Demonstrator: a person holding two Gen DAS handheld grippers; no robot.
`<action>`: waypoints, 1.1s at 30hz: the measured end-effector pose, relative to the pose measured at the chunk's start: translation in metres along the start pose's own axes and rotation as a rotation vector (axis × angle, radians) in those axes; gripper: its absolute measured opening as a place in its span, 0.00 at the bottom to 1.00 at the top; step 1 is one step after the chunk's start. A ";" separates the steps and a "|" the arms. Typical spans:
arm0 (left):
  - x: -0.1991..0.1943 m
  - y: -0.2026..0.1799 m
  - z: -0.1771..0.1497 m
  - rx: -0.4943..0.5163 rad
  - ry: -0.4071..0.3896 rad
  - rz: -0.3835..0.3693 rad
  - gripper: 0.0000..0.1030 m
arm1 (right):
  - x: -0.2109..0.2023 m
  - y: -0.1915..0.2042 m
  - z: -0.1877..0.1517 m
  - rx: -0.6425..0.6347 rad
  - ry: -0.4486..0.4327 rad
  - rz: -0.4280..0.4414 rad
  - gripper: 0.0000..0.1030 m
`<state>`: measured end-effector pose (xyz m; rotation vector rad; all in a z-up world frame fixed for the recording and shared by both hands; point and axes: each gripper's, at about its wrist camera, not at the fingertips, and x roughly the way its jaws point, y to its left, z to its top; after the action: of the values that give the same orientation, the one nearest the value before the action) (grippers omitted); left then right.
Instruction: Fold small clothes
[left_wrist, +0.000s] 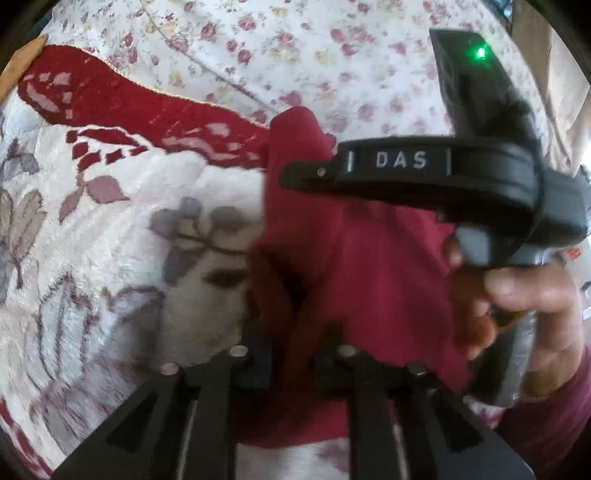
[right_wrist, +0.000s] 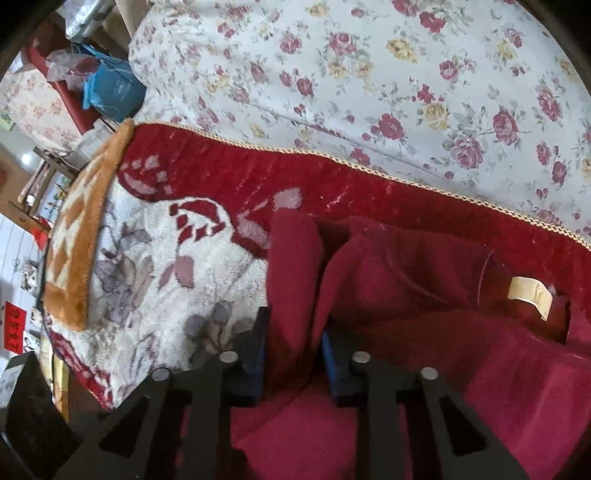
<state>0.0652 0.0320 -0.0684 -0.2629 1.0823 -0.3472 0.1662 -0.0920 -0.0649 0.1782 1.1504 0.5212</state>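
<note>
— Look closest in first: both tools have the dark red garment (right_wrist: 406, 295) pinched. The right gripper (right_wrist: 293, 354) is clamped on a raised fold of it, blue pads (right_wrist: 330, 363) pressing either side.

— And the left one?

— The left gripper (left_wrist: 291, 363) is closed on another bunch of the same cloth, just beside the right tool, whose black body (left_wrist: 436, 173) and the person's hand (left_wrist: 517, 317) crowd its view. I'd guess they hold two edges together so the piece can be doubled over evenly.

— Where's the garment lying?

— On the plush blanket (right_wrist: 147, 266), white with grey flowers and a deep red border (right_wrist: 332, 192) trimmed in gold cord. The neck label (right_wrist: 532, 295) faces up, so it's partly opened out.

— Beyond that?

— A rose-print bedsheet (right_wrist: 369, 74), then, far left, a blue bag (right_wrist: 110, 92) and household clutter.
</note>
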 end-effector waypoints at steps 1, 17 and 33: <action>-0.004 -0.007 -0.001 0.029 -0.020 0.022 0.13 | -0.007 0.000 -0.001 -0.004 -0.012 0.004 0.22; -0.021 -0.191 -0.023 0.298 -0.049 -0.123 0.13 | -0.187 -0.101 -0.060 0.073 -0.202 -0.027 0.19; 0.012 -0.244 -0.057 0.382 0.090 -0.195 0.74 | -0.205 -0.215 -0.148 0.366 -0.231 -0.055 0.45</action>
<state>-0.0164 -0.1983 -0.0122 -0.0113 1.0572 -0.7360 0.0347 -0.3957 -0.0421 0.5089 1.0127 0.2298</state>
